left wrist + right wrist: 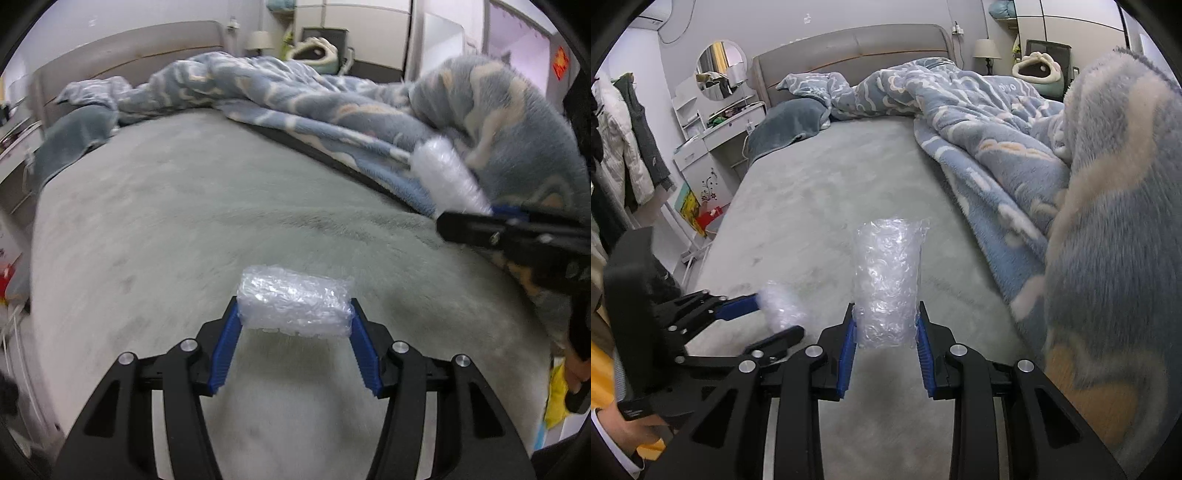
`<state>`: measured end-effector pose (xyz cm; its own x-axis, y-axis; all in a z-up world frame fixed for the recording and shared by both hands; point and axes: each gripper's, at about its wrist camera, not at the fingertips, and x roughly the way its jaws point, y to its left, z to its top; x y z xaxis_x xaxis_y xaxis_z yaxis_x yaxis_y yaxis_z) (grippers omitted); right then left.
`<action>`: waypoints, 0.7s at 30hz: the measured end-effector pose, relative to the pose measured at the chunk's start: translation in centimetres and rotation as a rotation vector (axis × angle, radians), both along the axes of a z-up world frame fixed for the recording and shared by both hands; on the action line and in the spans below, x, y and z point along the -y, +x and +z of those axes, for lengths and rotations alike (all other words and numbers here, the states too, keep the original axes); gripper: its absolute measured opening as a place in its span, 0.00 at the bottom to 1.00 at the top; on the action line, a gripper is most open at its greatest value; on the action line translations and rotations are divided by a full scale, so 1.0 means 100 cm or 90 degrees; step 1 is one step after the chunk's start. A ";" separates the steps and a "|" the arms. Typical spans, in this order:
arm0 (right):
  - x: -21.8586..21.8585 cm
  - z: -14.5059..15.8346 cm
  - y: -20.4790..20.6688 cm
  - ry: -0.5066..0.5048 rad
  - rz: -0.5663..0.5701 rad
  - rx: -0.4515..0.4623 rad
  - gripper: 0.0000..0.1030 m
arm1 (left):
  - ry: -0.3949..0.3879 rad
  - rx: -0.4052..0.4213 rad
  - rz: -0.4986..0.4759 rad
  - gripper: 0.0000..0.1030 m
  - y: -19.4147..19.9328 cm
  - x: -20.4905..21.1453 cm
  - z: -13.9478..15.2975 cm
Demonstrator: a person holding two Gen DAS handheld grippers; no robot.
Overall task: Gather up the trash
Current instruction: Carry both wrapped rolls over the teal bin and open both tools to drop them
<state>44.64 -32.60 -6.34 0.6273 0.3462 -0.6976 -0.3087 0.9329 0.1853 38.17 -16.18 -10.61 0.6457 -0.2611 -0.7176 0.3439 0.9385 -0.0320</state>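
The left gripper point(294, 317) squeezes a wrap roll point(294, 305) sideways between its blue pads, low in the middle of its view. The right gripper point(886, 325) pinches a second roll point(886, 284) that stands upright, low middle. Both hang over the gray bed point(820, 206). A blue blanket point(1015, 147) lies at right.

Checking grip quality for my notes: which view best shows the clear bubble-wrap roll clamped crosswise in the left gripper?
The left wrist view: the clear bubble-wrap roll lies centred and sharp, its ends against the blue pads of the left gripper. The right wrist view shows that roll only small and blurred at the left.
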 end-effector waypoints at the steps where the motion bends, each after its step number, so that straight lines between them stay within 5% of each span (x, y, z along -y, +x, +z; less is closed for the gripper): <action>1: -0.002 0.001 -0.005 -0.001 0.004 0.001 0.29 | -0.005 0.003 0.007 0.57 -0.006 -0.003 0.003; 14: -0.042 0.012 -0.091 0.046 0.062 0.005 0.29 | -0.044 0.041 0.055 0.57 -0.128 -0.066 0.035; 21: -0.071 0.007 -0.140 0.052 0.092 0.007 0.29 | -0.093 0.033 0.096 0.57 -0.175 -0.109 0.022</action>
<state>30.68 -25.53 -5.60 0.5744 0.4888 -0.6565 -0.4414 0.8605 0.2545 20.68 -5.29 -8.45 0.7207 -0.2569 -0.6439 0.2040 0.9663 -0.1572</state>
